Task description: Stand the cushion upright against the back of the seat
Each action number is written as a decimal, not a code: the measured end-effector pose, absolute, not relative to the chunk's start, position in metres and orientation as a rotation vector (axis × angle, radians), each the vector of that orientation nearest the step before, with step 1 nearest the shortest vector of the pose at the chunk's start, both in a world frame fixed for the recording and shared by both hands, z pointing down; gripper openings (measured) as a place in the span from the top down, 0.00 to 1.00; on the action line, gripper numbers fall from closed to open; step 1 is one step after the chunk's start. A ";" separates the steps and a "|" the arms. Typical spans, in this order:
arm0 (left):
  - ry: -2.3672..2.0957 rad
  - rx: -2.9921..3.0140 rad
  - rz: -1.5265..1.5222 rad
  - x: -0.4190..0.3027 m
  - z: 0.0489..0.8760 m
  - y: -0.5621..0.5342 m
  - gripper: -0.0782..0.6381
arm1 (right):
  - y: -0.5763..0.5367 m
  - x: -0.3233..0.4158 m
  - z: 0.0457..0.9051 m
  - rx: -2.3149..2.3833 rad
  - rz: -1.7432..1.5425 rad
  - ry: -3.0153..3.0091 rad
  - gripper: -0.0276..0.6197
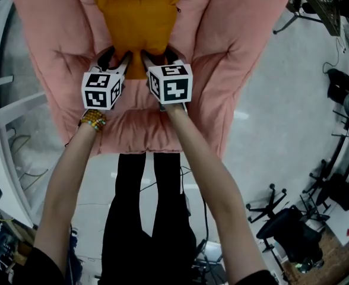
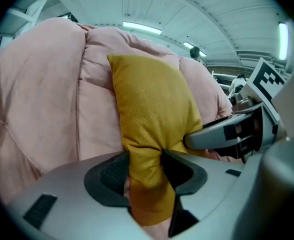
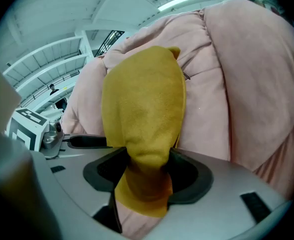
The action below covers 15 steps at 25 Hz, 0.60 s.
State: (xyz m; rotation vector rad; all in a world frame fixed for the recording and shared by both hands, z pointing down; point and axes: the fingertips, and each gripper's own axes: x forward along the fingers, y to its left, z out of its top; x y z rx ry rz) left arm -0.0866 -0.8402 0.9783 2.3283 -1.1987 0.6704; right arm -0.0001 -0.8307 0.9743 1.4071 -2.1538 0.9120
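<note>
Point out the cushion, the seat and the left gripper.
cushion [image 1: 137, 22], head view, middle of its face.
seat [image 1: 246, 46], head view, its right padded side.
left gripper [image 2: 147, 165], left gripper view, midway between its fingertips, over the pinched cushion.

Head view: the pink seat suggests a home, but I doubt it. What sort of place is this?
Likely a lab or studio workspace: bare grey floor, an office chair, a stand at the edge, strip lights overhead.

- The cushion's [image 1: 137, 22] lower edge was hidden behind the fingers [image 1: 124, 63] of the left gripper [image 1: 116, 58] and right gripper [image 1: 158, 57].
- Beyond the fingers, the pink seat's [image 1: 234, 28] back was cut off by the top edge.
</note>
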 end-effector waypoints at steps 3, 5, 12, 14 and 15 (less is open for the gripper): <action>-1.185 2.329 0.667 -0.088 0.980 -0.840 0.59 | -0.833 0.000 0.977 1.407 0.908 -2.143 0.56; -1.189 2.335 0.661 -0.091 0.977 -0.839 0.59 | -0.832 -0.002 0.975 1.398 0.907 -2.168 0.54; -1.170 2.394 0.648 -0.094 0.962 -0.818 0.59 | -0.811 0.003 0.963 1.370 0.862 -2.270 0.50; -1.185 2.385 0.636 -0.095 0.960 -0.813 0.59 | -0.807 0.003 0.962 1.372 0.848 -2.270 0.50; -1.194 2.380 0.632 -0.095 0.960 -0.811 0.59 | -0.805 0.004 0.961 1.375 0.842 -2.266 0.50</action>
